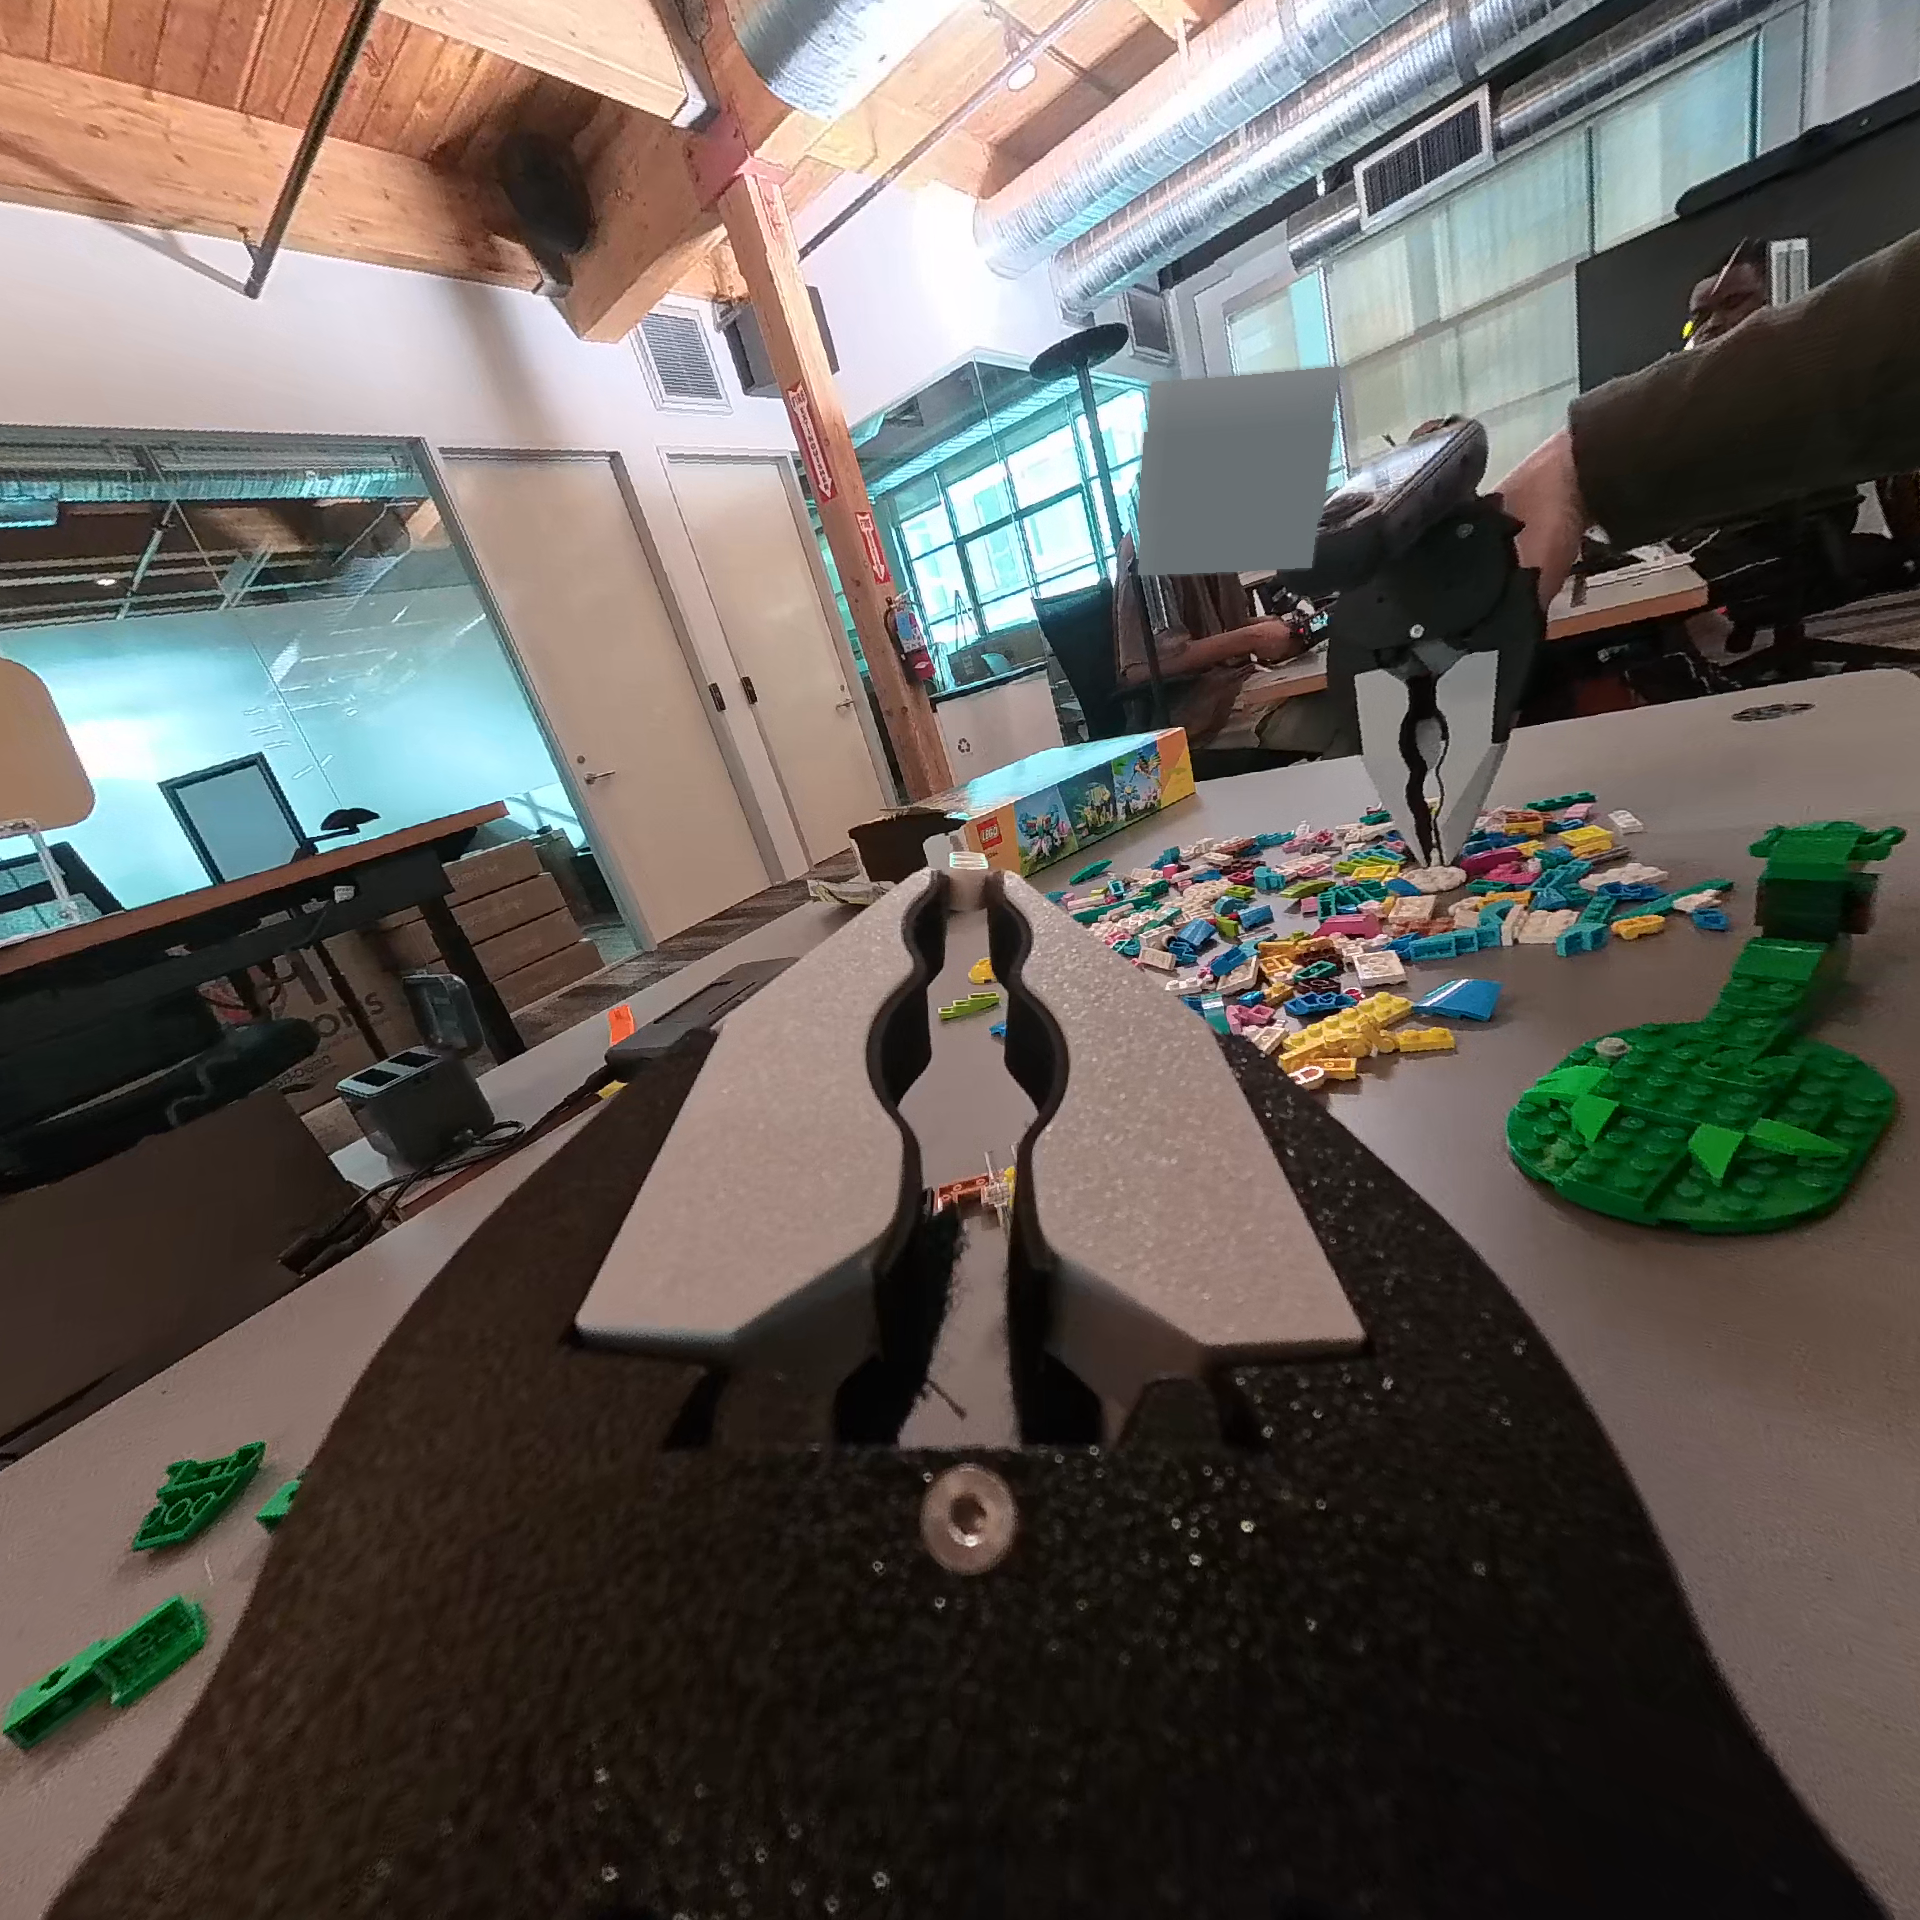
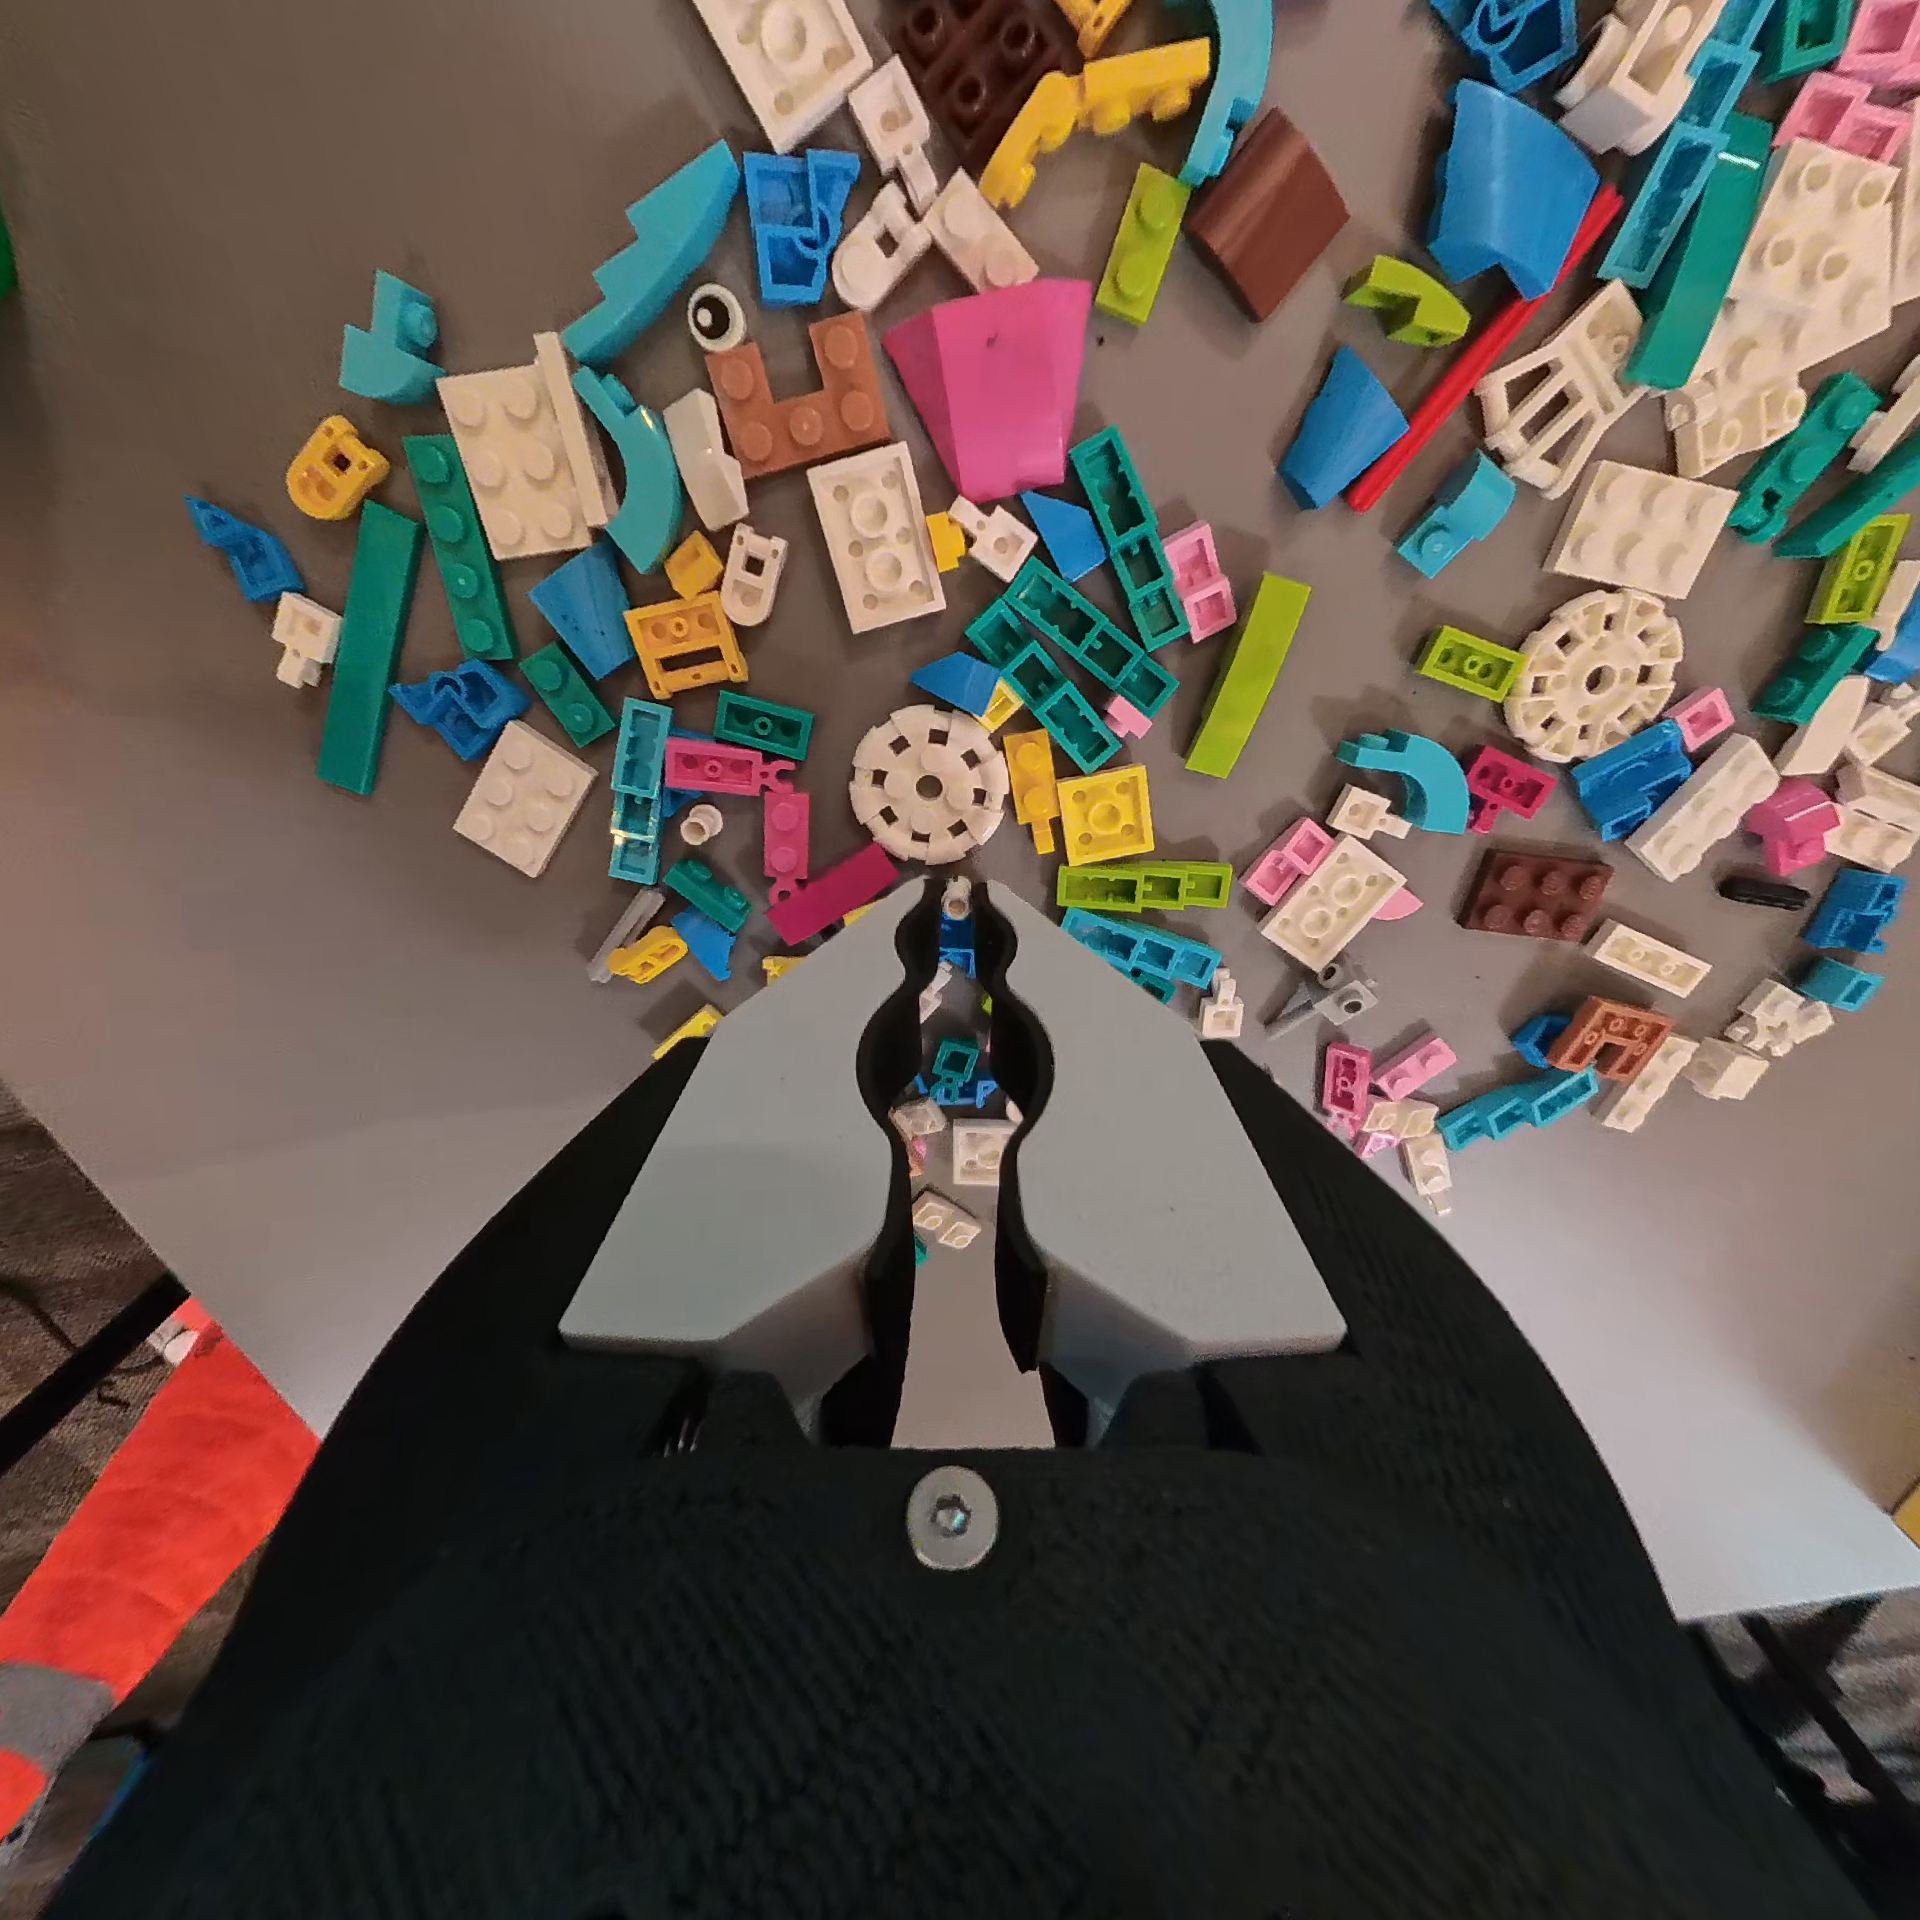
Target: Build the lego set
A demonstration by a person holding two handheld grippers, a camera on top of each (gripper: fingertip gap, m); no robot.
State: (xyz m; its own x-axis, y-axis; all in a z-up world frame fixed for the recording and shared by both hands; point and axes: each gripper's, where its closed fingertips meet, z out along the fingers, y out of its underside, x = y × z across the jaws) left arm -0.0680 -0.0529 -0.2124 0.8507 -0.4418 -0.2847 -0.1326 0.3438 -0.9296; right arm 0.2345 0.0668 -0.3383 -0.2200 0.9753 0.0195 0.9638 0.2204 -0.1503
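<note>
Pieces of lego (image 2: 1049, 644) lie in one loose heap on the grey table (image 2: 208, 935), too many for an exact count; among them I count two white toothed discs, one (image 2: 928, 784) just ahead of the right claw (image 2: 958, 885) and one (image 2: 1600, 675) farther to the right. The right claw points down into the heap, and a small white stud piece (image 2: 957, 889) sits between its tips; the tips are nearly together, but I cannot tell if they pinch it. The left claw (image 1: 966, 878) is held above the table, clenched on a small pale block (image 1: 968, 864). One green model (image 1: 1704, 1101) stands to the right of the heap. One lego box (image 1: 1081, 805) lies behind it. Four loose green pieces (image 1: 104, 1662) lie near the table edge.
</note>
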